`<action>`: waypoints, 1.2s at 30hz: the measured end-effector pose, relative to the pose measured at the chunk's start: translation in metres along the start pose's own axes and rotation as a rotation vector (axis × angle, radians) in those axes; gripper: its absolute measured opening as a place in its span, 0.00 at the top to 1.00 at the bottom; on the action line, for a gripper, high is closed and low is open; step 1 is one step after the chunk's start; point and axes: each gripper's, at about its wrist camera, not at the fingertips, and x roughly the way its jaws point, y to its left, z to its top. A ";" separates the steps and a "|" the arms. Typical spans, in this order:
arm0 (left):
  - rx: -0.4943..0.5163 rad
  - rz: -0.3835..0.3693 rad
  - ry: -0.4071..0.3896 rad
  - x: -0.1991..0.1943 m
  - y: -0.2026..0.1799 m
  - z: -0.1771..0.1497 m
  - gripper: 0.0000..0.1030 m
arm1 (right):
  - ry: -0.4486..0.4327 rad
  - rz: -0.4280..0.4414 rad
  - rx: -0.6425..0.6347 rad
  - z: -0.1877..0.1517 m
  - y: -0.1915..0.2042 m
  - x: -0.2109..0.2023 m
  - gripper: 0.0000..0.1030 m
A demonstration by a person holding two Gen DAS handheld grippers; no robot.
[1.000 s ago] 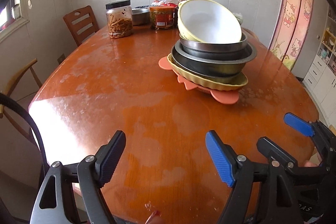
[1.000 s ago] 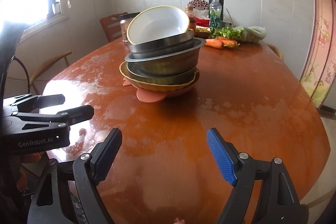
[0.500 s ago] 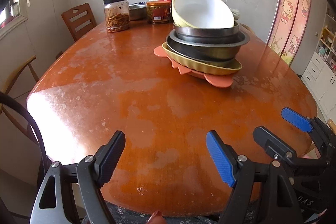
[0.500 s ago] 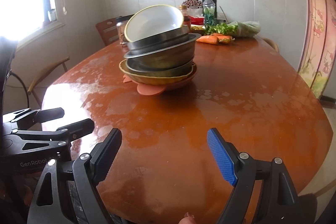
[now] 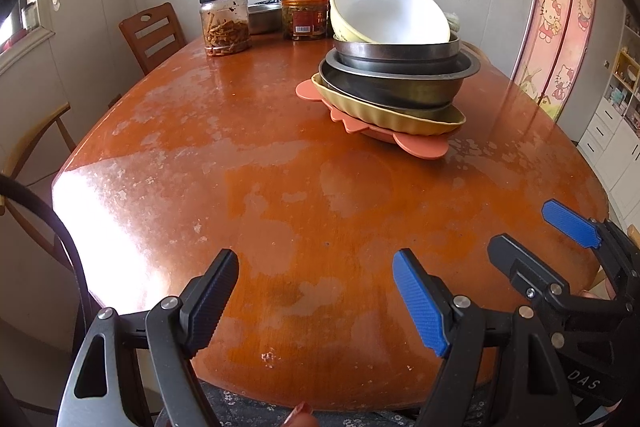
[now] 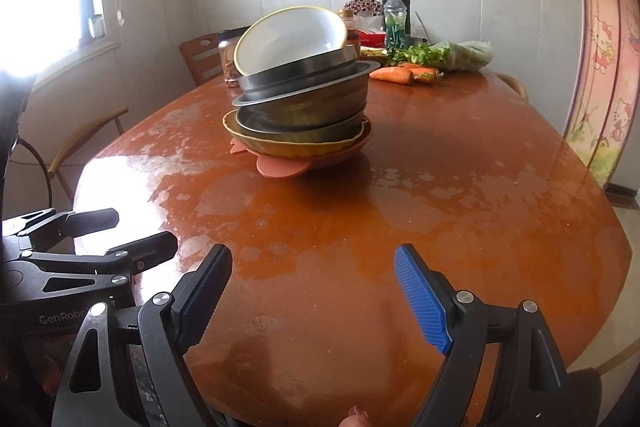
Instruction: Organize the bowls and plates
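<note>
A stack of dishes [image 5: 394,83] sits mid-table: a tilted white bowl [image 5: 390,13] on top, metal bowls [image 6: 304,95] beneath, then a yellow dish [image 5: 384,113] on an orange plate [image 5: 420,145]. Both the left gripper [image 5: 316,297] and right gripper [image 6: 312,291] hover near the wooden table [image 5: 240,167] edge, jaws spread, empty.

Both claws sit further back than a second ago. The left claw [image 5: 316,297] and right claw [image 6: 314,293] now hang over the surface's [image 5: 280,187] near edge.
</note>
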 end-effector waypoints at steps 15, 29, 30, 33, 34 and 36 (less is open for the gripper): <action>-0.003 -0.002 -0.002 -0.003 0.002 -0.002 0.23 | 0.018 -0.001 -0.014 -0.003 0.002 0.002 0.18; -0.012 -0.002 -0.012 -0.008 0.006 -0.004 0.23 | 0.022 0.004 -0.010 -0.003 0.001 0.001 0.18; -0.011 -0.002 -0.012 -0.008 0.007 -0.004 0.23 | 0.028 -0.003 -0.005 -0.003 0.000 0.002 0.18; -0.010 -0.004 -0.013 -0.009 0.007 -0.004 0.23 | 0.030 -0.008 0.005 -0.003 -0.002 0.002 0.18; -0.011 -0.003 -0.013 -0.009 0.007 -0.004 0.23 | 0.029 -0.009 0.005 -0.003 -0.002 0.002 0.18; -0.010 -0.004 -0.013 -0.009 0.007 -0.004 0.23 | 0.030 -0.010 0.001 -0.004 -0.001 0.003 0.18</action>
